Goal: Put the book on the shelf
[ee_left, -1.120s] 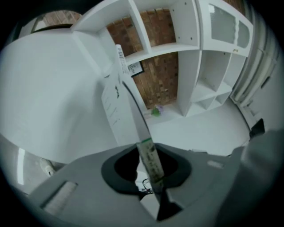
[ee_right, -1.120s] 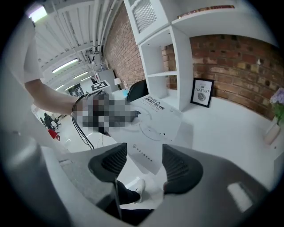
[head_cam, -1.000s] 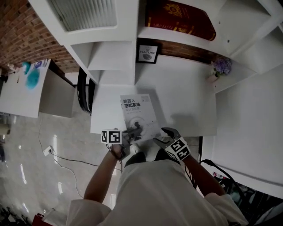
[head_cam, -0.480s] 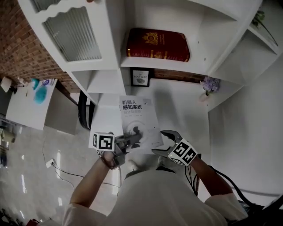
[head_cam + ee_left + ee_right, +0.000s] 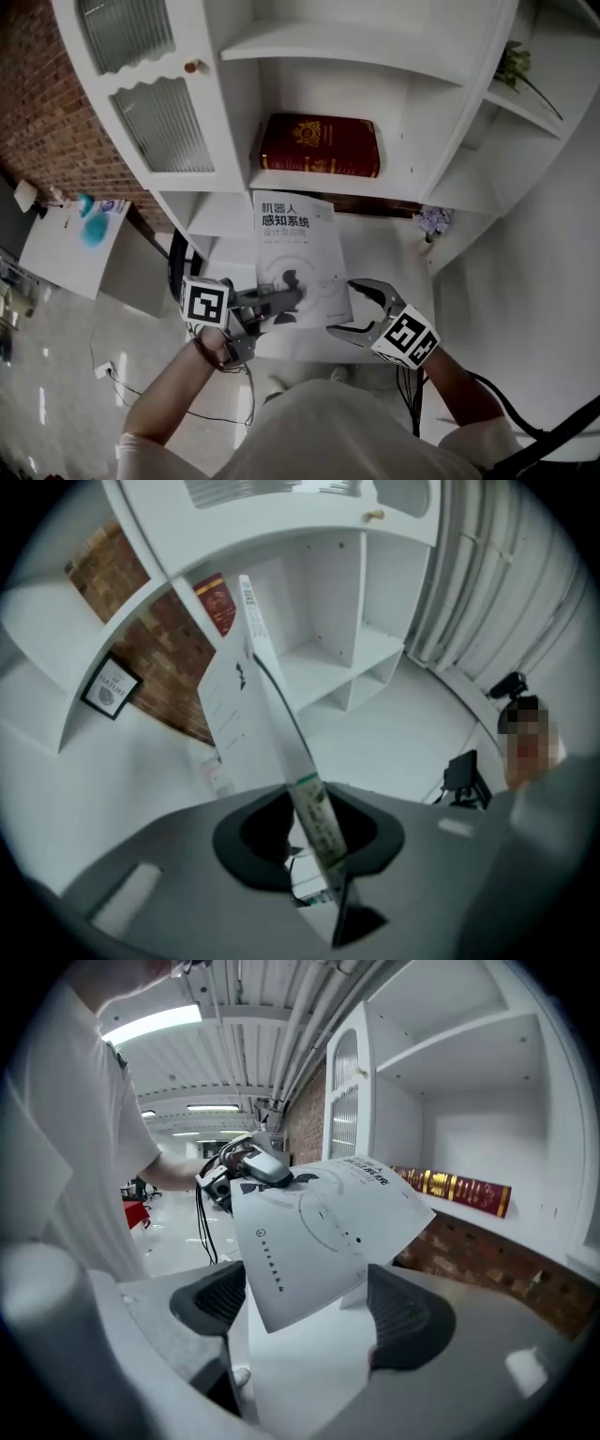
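A white book (image 5: 295, 253) with a grey round design is held up in front of the white shelf unit (image 5: 309, 183), just below the shelf where a dark red book (image 5: 319, 145) lies flat. My left gripper (image 5: 284, 302) is shut on the white book's lower left edge; in the left gripper view the book (image 5: 272, 696) runs edge-on between the jaws. My right gripper (image 5: 342, 307) is at the lower right corner. Its jaws have just been opening, and the book's corner (image 5: 319, 1232) lies between them untouched by the pads.
Ribbed-glass cabinet doors (image 5: 155, 122) with a knob (image 5: 192, 67) stand left of the open shelf. A framed picture (image 5: 111, 688) leans on the brick back wall. Purple flowers (image 5: 433, 221) sit at the right and a green plant (image 5: 514, 66) higher up. The white desk (image 5: 398, 258) lies below.
Both grippers have risen from the desk with the white book, which now reaches the red book's shelf. The right gripper's jaws have spread wider.
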### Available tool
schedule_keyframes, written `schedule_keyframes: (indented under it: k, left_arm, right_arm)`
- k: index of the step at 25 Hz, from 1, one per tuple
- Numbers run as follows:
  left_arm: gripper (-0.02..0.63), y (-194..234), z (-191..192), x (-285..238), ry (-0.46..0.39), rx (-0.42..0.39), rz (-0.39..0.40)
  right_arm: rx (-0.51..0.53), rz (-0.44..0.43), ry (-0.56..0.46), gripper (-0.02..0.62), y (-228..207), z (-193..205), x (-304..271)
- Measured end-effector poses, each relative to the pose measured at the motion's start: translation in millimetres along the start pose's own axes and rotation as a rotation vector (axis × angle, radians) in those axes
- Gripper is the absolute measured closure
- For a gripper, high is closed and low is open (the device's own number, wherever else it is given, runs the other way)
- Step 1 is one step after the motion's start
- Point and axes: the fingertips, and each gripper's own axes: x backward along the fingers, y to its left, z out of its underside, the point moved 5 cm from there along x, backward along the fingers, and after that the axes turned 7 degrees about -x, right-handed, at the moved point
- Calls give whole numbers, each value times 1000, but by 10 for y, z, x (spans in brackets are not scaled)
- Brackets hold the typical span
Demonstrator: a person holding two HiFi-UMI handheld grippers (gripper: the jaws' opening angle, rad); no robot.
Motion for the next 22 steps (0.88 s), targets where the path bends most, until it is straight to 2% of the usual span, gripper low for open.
schedule_keyframes:
  k: [7,11,15,22]
  left_arm:
    - [511,-230,-422,-96,-7,-51,91]
    - [503,-359,-814,-263,6,-40,141]
    - [497,-511,-1007,-342,22,-32,186]
    - [499,-720,-1348,-381,2,-113,269]
  right_arm:
    - [111,64,-70,190,-134,-470,323]
    - [162,42,-52,166,-369,-773,426]
    - [225,29,-53,166,-340,-1034,543]
    - [269,65,-131,166,-482,-1348,715]
